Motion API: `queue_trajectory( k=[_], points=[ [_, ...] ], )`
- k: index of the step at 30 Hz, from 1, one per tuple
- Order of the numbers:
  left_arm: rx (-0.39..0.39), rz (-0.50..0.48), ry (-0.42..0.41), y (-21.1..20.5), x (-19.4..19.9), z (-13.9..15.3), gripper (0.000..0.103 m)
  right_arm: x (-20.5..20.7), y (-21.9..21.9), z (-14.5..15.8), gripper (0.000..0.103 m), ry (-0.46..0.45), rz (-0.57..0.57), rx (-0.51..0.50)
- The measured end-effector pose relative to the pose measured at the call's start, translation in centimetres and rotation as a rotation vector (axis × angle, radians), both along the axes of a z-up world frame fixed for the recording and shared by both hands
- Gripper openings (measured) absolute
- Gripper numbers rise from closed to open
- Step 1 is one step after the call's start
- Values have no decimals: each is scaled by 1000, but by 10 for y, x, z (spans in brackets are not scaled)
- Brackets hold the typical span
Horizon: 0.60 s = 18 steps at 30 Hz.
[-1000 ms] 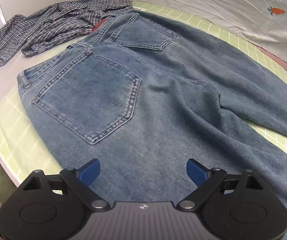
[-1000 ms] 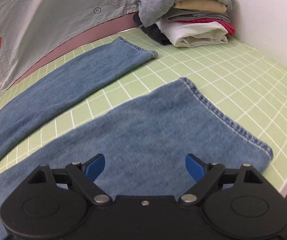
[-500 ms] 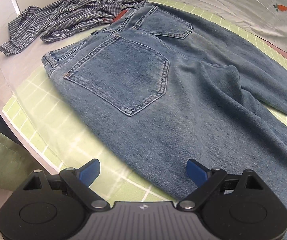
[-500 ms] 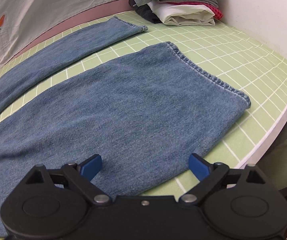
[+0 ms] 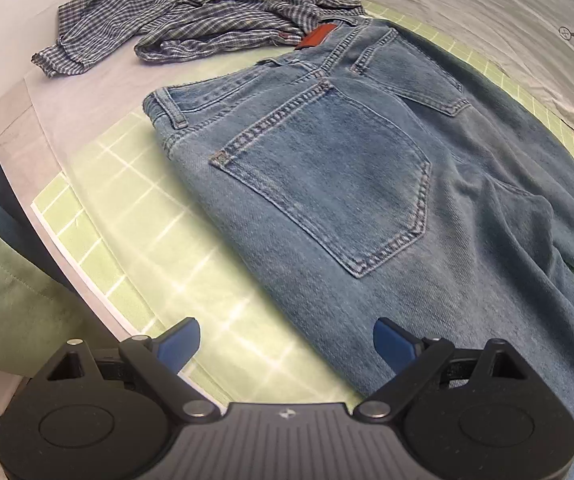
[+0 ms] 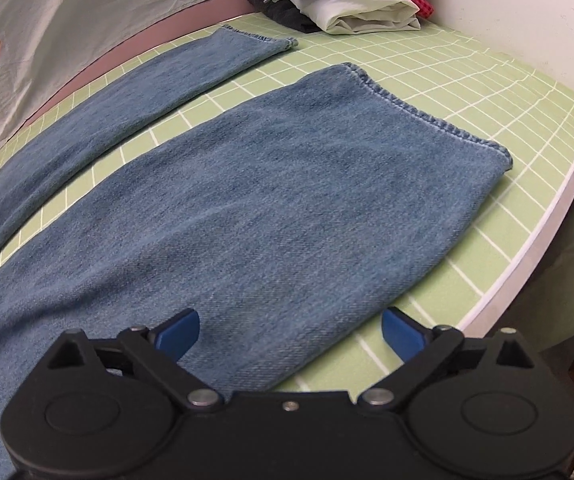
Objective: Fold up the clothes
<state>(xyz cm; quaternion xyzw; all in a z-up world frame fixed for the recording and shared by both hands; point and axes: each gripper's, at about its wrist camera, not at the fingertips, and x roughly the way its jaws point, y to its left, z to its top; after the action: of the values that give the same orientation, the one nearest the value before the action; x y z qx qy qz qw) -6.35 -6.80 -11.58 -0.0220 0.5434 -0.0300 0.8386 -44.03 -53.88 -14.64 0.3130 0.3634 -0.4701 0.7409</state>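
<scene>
Blue jeans (image 5: 347, 184) lie flat, back pockets up, on a green grid mat (image 5: 135, 216). The left wrist view shows the waist and seat. The right wrist view shows both legs (image 6: 247, 208), spread apart, hems toward the far right. My left gripper (image 5: 287, 338) is open and empty, low over the near side seam below the pocket. My right gripper (image 6: 291, 330) is open and empty, over the near edge of the closer leg.
A crumpled plaid shirt (image 5: 191, 12) lies beyond the waistband. A stack of folded clothes (image 6: 359, 0) sits at the mat's far corner. A grey sheet with a carrot print (image 6: 87, 20) lies behind. The mat's white edge (image 6: 535, 240) runs close on the right.
Both grippers have pulled back toward the near edge of the jeans. The left view now shows the mat's near edge and the waistband; the right view shows the near leg's edge and hem.
</scene>
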Motion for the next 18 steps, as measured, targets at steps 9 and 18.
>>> queue_trajectory(
  k=[9,18],
  points=[
    [-67,146,-6,46,50,-5,93,7,-5,0,102,-63,-138,10],
    [-160,282,-34,80,101,-8,92,-2,-16,1,103,-152,-325,18]
  ],
)
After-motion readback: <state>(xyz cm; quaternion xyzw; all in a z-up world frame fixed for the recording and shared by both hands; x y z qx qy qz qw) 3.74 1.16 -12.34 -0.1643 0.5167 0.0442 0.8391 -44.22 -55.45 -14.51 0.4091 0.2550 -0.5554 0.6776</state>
